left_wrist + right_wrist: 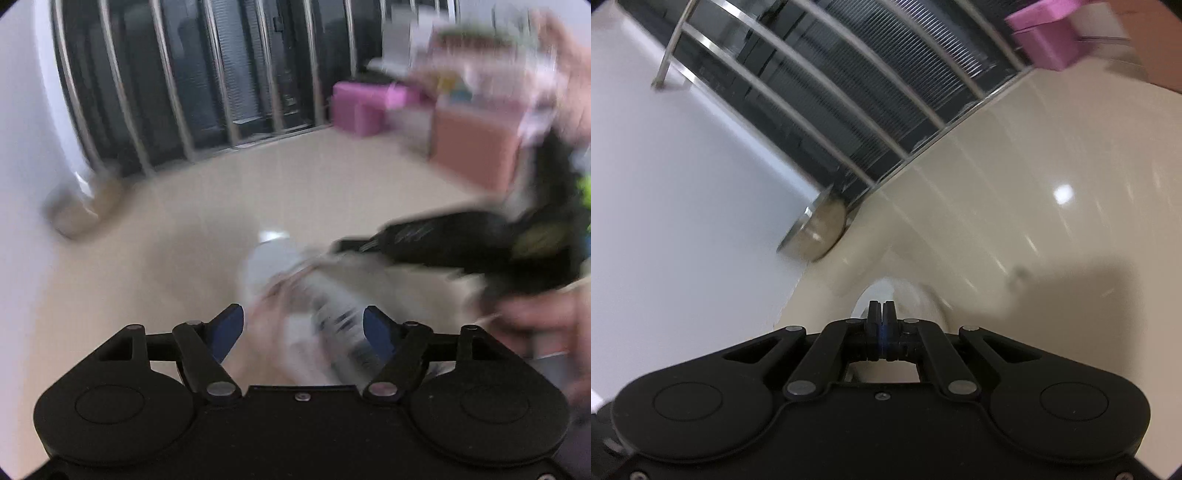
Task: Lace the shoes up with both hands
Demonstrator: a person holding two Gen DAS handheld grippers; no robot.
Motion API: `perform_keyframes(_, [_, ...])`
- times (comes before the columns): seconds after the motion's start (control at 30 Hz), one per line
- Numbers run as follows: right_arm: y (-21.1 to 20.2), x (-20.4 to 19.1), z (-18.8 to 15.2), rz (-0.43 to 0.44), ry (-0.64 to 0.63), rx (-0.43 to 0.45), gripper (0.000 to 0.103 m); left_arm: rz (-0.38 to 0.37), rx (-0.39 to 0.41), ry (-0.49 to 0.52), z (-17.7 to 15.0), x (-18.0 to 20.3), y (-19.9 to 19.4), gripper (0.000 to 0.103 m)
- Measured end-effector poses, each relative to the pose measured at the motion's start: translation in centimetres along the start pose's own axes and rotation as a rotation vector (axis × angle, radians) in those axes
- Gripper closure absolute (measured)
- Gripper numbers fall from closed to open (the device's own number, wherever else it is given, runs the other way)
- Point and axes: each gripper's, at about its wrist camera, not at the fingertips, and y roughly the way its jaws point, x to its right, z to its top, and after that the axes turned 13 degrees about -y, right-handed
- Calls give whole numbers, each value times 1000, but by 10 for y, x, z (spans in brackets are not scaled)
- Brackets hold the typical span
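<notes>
left tongs nearest the lens, blue pads wide apart, nothing gripped; blurred white shoe lies on the beige floor just past them. other black tool to the right, hand beside. right tongs closed tight, nothing visibly pinched, over floor.

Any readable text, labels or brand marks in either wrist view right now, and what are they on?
None can be read.
White shoe in the left wrist view: dark marks on its side, too blurred to tell.
Black right gripper in that view: faint markings, blurred.
Right wrist view: no text at all.
</notes>
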Motion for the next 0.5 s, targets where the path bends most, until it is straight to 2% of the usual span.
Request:
perform_keyframes(0.1, [-26,-9,-20,-56,32,44,103,-48,-28,-90,-3,-29,2,33])
perform_keyframes(0.17, [-43,-14,-30,-65,17,37,103,-30,-33,-97,-3,-45,1,34])
perform_keyframes(0.23, [-53,-19,-29,-9,-84,19,103,-1,-37,-113,-3,-59,1,42])
perform_keyframes(0.3, [-54,-21,-20,13,-163,18,97,-26,-45,-158,-3,-71,0,78])
perform_keyframes(0.33, [-49,-19,-13,29,-169,11,85,-60,-54,-192,-3,-76,1,87])
perform_keyframes(0.37, [-43,-18,-6,46,-175,3,73,-73,-51,-196,-4,-78,1,86])
perform_keyframes(0.43, [-30,-18,1,85,-174,-25,69,-88,-40,-191,-5,-81,2,86])
perform_keyframes(0.5, [-14,-20,3,129,-162,-65,69,-111,-37,-208,-5,-84,4,86])
